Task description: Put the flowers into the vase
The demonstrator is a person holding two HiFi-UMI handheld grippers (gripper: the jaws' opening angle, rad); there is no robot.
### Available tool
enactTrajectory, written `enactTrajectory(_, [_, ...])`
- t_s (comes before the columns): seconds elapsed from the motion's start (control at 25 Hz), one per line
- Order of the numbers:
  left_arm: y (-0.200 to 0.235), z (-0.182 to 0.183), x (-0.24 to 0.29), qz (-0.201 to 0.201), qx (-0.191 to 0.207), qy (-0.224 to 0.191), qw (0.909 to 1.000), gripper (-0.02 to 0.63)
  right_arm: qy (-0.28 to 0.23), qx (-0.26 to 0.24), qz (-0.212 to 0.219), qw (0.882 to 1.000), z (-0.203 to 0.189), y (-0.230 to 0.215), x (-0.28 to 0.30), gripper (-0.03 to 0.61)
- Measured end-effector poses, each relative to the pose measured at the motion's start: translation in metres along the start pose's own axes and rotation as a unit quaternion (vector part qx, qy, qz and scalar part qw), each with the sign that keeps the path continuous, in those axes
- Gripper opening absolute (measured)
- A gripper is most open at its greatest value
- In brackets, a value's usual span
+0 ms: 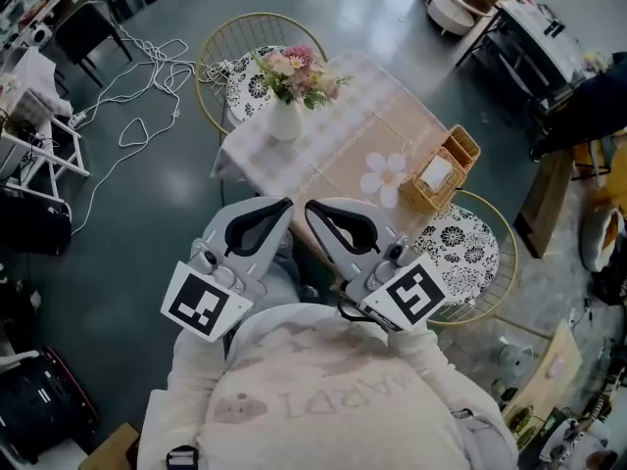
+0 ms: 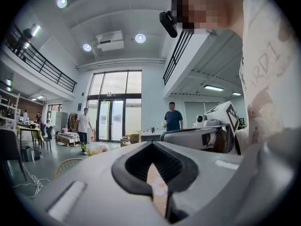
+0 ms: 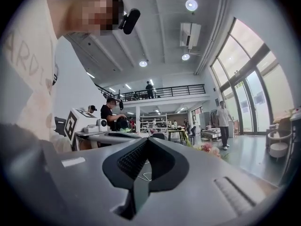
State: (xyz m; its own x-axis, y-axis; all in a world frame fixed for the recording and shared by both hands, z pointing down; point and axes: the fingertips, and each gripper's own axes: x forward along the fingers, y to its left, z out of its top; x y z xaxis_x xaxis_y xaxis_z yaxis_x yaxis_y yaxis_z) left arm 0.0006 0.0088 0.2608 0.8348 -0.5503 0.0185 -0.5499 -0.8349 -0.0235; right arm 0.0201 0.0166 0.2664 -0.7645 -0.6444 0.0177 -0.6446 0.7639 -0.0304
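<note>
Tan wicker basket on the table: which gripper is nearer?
Right. The right gripper is below-left of the tan wicker basket in the head view; the left gripper is farther left, beyond the right one.

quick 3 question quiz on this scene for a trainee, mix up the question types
1. True or false: the flowers already stand in the white vase.
2. What is between the jaws of the left claw? A) a flower stem B) nothing, the jaws are together C) a cloth
3. Fill in: the vase stands at the ___ end of the table, as seen from the person.
Key: 1 true; 2 B; 3 far
</note>
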Motion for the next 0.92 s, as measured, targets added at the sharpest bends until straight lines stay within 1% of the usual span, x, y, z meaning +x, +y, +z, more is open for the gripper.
enactTrajectory(0.12, [-0.011, 0.004, -0.004, 0.002, 0.000, -0.004, 1.0000, 0.000, -0.002, -0.009, 0.002, 1.000, 0.005, 0.009, -0.010, 0.025])
enactTrajectory(0.32, [-0.027, 0.008, -0.008, -0.003, 0.004, -0.004, 1.0000, 0.000, -0.018, -0.007, 0.002, 1.000, 0.016, 0.018, -0.019, 0.025])
enactTrajectory(0.4, [-0.030, 0.012, -0.008, -0.005, 0.005, -0.010, 0.9999, 0.001, -0.024, -0.008, 0.000, 1.000, 0.020, 0.020, -0.021, 0.026])
enactTrajectory(0.56, [-0.034, 0.016, -0.010, -0.006, 0.006, -0.017, 0.9998, 0.000, -0.016, -0.012, 0.003, 1.000, 0.017, 0.023, -0.025, 0.025])
enactTrajectory(0.72, [-0.039, 0.014, -0.016, -0.006, 0.008, -0.017, 0.9998, 0.000, -0.020, -0.011, 0.006, 1.000, 0.015, 0.029, -0.028, 0.026])
enactTrajectory(0.92, [-0.040, 0.018, -0.013, -0.004, 0.008, -0.016, 0.9998, 0.000, -0.025, -0.007, 0.007, 1.000, 0.018, 0.027, -0.028, 0.025])
